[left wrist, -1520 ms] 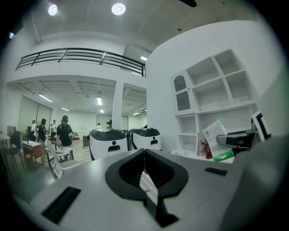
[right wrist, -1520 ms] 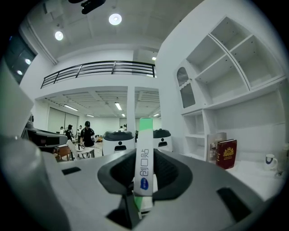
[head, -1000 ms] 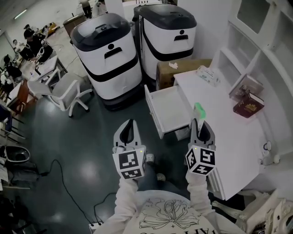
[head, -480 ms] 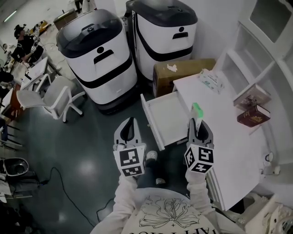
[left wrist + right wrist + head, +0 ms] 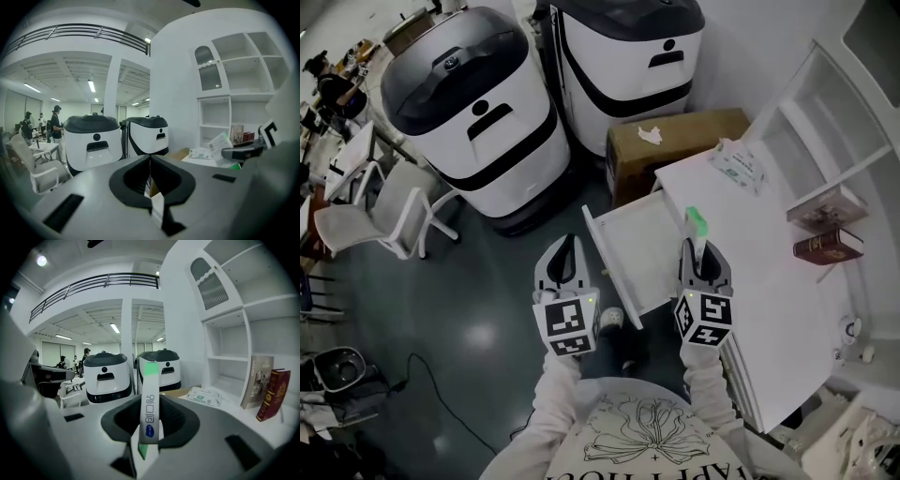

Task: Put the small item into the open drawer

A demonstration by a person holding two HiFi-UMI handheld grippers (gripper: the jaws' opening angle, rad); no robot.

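Packet (image 5: 150, 399): slim, white, blue lettering, green tip poking beyond the jaws, pinched in your right gripper (image 5: 697, 248); your left gripper (image 5: 565, 255) is closed, holding nothing.

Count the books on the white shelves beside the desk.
2. A pale book leans in the bottom compartment of the shelf unit; a dark red book stands right beside it, nearer the camera. Other compartments show only partly, so more may be hidden.
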